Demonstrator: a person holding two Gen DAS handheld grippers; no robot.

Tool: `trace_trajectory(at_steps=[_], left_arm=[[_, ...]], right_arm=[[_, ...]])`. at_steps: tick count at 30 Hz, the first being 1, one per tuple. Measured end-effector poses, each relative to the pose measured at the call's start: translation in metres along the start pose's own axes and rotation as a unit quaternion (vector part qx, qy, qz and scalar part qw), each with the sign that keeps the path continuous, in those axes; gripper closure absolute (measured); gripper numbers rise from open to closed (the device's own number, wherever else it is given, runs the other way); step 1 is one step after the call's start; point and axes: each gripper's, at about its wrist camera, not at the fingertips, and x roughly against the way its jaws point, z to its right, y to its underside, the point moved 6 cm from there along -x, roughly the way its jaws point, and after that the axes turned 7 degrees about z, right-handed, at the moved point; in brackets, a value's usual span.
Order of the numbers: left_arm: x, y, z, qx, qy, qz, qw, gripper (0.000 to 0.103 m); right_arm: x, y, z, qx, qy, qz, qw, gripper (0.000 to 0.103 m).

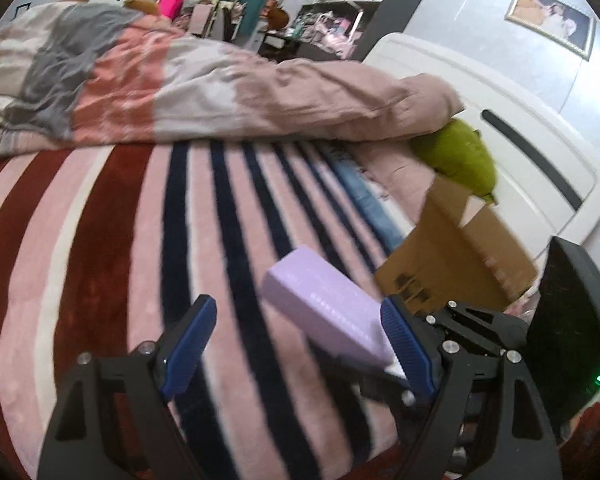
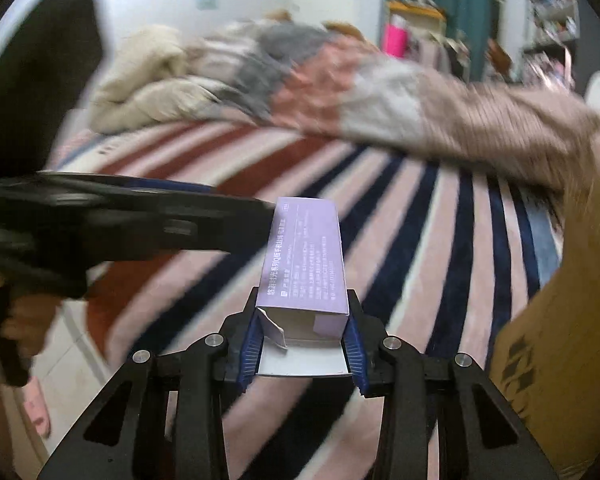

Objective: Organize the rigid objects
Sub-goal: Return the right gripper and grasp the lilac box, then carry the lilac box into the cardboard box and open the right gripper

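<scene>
A lilac carton box (image 2: pixel 305 256) with printed text is clamped at its open end between the blue pads of my right gripper (image 2: pixel 304 344), held above the striped blanket. The same box shows in the left wrist view (image 1: pixel 328 304), lying between the spread fingers of my left gripper (image 1: pixel 296 316) and close to its right finger. The left gripper is open and empty. It appears in the right wrist view as a dark blurred shape (image 2: pixel 120 224) just left of the box. A brown cardboard box (image 1: pixel 456 256) stands at the right.
A striped pink, red and navy blanket (image 1: pixel 140 232) covers the bed. A bunched duvet (image 1: pixel 220 88) lies across the far side. A green cushion (image 1: pixel 460 156) sits by the white headboard (image 1: pixel 520 132). The cardboard box wall (image 2: pixel 560 340) is close on the right.
</scene>
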Motion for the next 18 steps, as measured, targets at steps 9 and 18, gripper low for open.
trace_trajectory(at_steps=[9,18], left_arm=[[-0.002,-0.049,0.081,0.009,0.098,0.013,0.9950,0.037],[-0.063,-0.061,0.175,-0.035,0.127,-0.028,0.9909,0.041]], right_arm=[[0.073,-0.052,0.017,0.028,-0.035,0.075,0.996,0.070],[0.121,-0.041,0.105,-0.021,0.002,0.079,0.997,0.071]])
